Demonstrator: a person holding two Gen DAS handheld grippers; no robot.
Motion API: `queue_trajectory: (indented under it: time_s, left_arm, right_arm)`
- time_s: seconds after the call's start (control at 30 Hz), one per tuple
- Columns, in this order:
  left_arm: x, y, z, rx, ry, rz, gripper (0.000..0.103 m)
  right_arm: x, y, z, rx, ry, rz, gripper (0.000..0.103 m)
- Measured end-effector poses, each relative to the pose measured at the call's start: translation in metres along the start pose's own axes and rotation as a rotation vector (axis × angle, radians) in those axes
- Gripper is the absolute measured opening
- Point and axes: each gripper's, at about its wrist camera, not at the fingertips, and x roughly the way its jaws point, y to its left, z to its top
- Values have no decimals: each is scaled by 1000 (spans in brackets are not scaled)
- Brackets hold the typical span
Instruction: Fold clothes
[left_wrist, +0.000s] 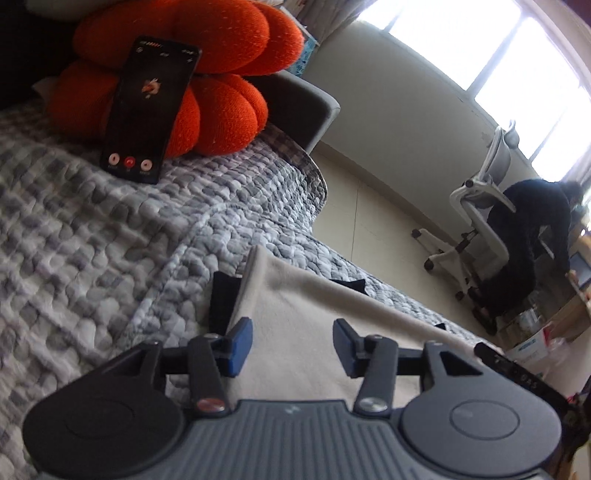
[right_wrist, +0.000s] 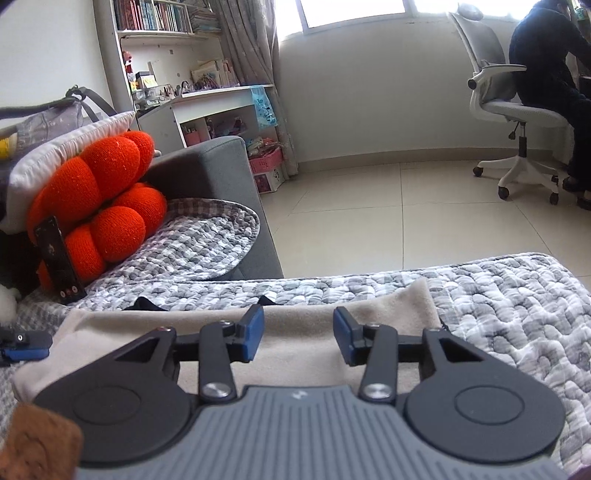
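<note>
Left wrist view: left tongs (left_wrist: 292, 347) spread, blue pads apart, nothing pinched; they hang over a beige garment (left_wrist: 295, 295) lying flat on the grey quilted bed cover (left_wrist: 110, 229). Dark fabric (left_wrist: 221, 299) peeks out from under the garment's left edge and far edge. Far left on the bed, an orange knot cushion (left_wrist: 221, 48) with a black phone (left_wrist: 147, 110) propped upright against it, screen lit with red buttons. Far right, a white office chair (left_wrist: 476, 210) on the tile floor with a person in dark clothes (left_wrist: 528, 236) seated.

Right wrist view: right tongs (right_wrist: 298, 338) also spread, empty, above the same beige garment (right_wrist: 295, 332), which stretches left to right across the near bed cover (right_wrist: 517, 314). Blue tip of the left tongs (right_wrist: 22, 349) shows at the left edge, near the garment's left end. Orange cushion (right_wrist: 103, 206) and phone (right_wrist: 59, 258) sit far left against a grey sofa arm (right_wrist: 214, 173). Bookshelf (right_wrist: 159, 22) and white desk (right_wrist: 221, 99) at the far wall; chair (right_wrist: 517, 110) far right.
</note>
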Motion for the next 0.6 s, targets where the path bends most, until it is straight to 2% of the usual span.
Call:
queue_trajectory:
  time_s: [0.07, 0.17, 0.27, 0.4, 0.53, 0.6]
  left_arm:
    - [-14, 2, -3, -63, -4, -14, 73]
    - [-32, 0, -11, -84, -6, 20, 81]
    - [-40, 2, -23, -130, 19, 27, 82]
    - [-34, 12, -38, -255, 71, -28, 82]
    - [-20, 17, -57, -439, 6, -26, 80]
    - [-14, 16, -65, -497, -34, -26, 80]
  right_arm:
    - [-2, -1, 1, 17, -6, 15, 50]
    - [-4, -2, 3, 40, -6, 34, 52]
    - [-5, -4, 3, 66, 7, 66, 53]
    - [-4, 1, 2, 69, 29, 102, 57]
    - [-4, 6, 1, 49, 34, 112, 57]
    - [-5, 8, 1, 44, 33, 119, 58]
